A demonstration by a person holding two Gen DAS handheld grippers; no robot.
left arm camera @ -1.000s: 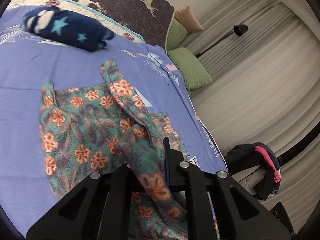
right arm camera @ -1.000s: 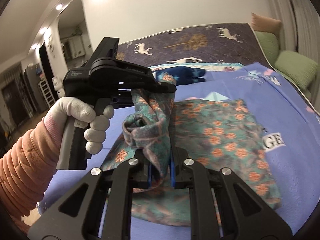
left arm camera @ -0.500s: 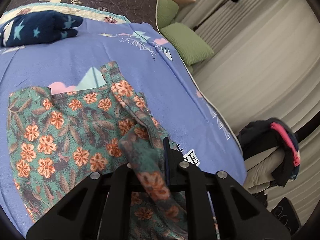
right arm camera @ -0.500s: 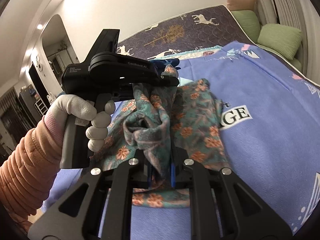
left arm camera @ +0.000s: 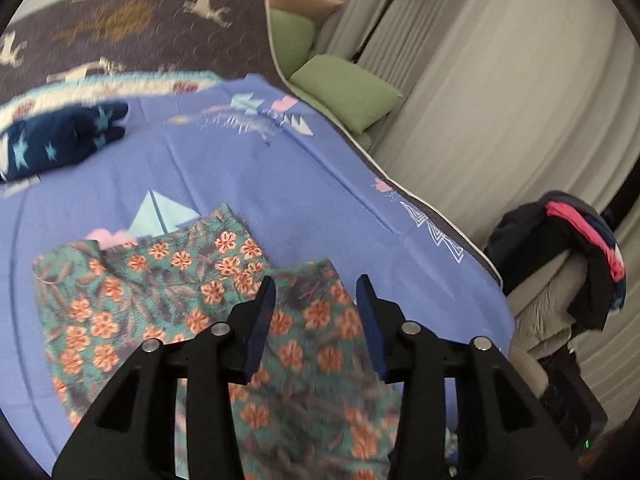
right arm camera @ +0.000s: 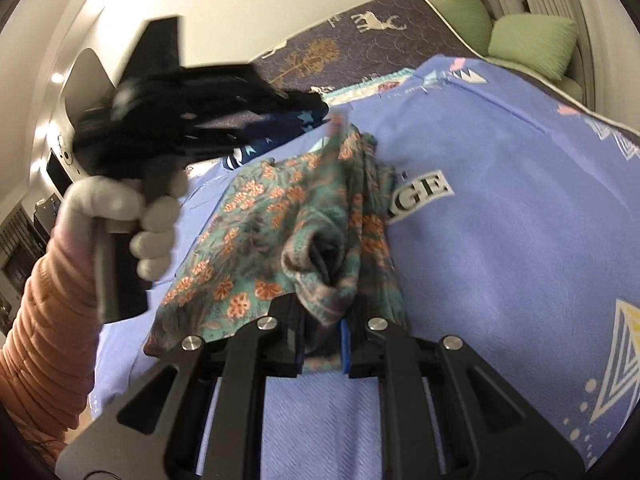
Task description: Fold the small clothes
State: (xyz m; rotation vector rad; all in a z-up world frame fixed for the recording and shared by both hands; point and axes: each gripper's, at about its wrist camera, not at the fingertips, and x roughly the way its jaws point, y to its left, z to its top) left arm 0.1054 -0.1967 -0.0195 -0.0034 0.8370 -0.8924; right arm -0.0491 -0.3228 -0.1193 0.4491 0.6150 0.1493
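The floral garment (left arm camera: 168, 292), teal with orange flowers, lies partly spread on the blue blanket (left arm camera: 280, 184) that covers the bed. In the left wrist view its far part lies flat on the blanket, while the nearer part runs blurred under and between the fingers of the left gripper (left arm camera: 316, 312). That gripper's jaws are opening: its two blue pads stand apart and do not press on the cloth, though the cloth shows in the gap between them.

In the right wrist view one bunched end of the garment (right arm camera: 304, 232) is raised off the blanket and pinched in the right gripper (right arm camera: 322, 340), whose blue pads are clamped close on the fold. From there the cloth slopes away and down to the blanket, beside a white label with dark letters (right arm camera: 420, 196).

The left gripper (right arm camera: 192, 120) shows blurred in this view, above the far edge of the garment, held by a hand in a pale glove (right arm camera: 132, 216) with an orange sleeve (right arm camera: 44, 332).

Farther up the bed lies a dark blue item with pale stars (left arm camera: 60, 140), well apart from the garment. Beyond it is a dark cover with deer (left arm camera: 132, 28). Green cushions (left arm camera: 344, 92) sit by pale curtains (left arm camera: 500, 100), and dark clothes with a pink stripe (left arm camera: 580, 248) hang over a chair at the right.
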